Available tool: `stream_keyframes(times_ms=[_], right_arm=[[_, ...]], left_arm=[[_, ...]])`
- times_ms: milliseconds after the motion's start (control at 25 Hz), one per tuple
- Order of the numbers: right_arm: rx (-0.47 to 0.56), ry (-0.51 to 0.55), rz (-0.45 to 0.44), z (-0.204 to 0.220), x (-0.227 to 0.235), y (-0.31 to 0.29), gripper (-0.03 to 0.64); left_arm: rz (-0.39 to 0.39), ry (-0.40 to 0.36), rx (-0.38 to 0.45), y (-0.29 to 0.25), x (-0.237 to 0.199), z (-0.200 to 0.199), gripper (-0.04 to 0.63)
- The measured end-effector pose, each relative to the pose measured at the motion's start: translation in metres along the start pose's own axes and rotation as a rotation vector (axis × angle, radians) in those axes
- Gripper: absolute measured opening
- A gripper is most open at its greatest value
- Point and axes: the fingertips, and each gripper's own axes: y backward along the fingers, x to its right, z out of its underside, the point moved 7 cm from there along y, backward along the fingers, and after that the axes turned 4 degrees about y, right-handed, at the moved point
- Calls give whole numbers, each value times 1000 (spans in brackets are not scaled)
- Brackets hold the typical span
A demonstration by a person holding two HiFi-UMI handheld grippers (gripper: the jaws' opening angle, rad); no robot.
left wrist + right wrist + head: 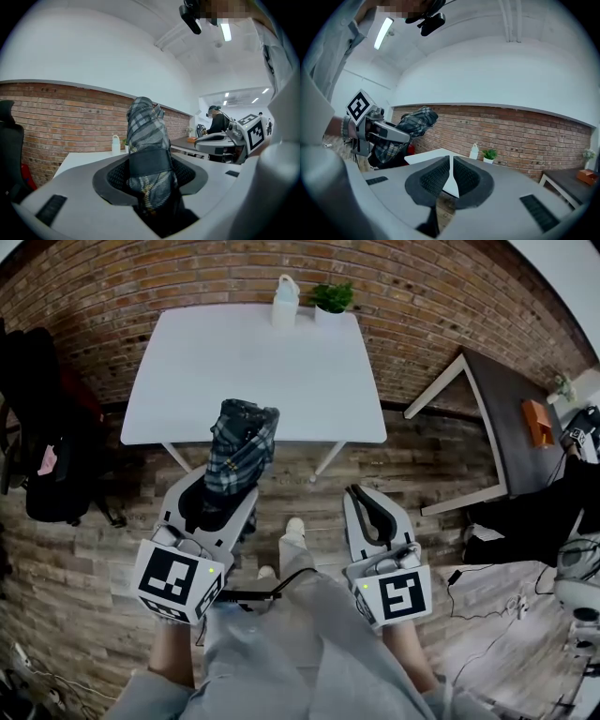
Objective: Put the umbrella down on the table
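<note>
A folded plaid umbrella [242,451] sticks up and forward from my left gripper [220,493], which is shut on its lower part. Its top end hangs over the near edge of the white table [253,362]. In the left gripper view the umbrella [147,140] stands between the dark pads, a black strap wrapped round it. My right gripper [370,507] is held in front of the table, to the right, shut with nothing in it; its pads [436,176] meet at the tips. The right gripper view shows the left gripper [377,131] with the umbrella [410,124].
At the table's far edge stand a white bottle [285,301] and a small potted plant [332,298]. A black chair with a bag [47,427] is on the left. A dark table [511,427] with an orange object stands on the right; cables lie on the floor.
</note>
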Motion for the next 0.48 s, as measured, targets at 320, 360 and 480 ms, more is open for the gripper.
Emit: stream_keyframes(times_ms=[320,360,480], right_arm=[[37,20,-9,15,9,-16,52],[50,23,-11,15,11,-22,52],[66,22,-20,15,23,-43,52]], left_arm=[[-32,-11,25,-10,-7,15,236],[-37,-14,27,-13,-10,15,236],[-52,-18,30,-29,-20,9,236]])
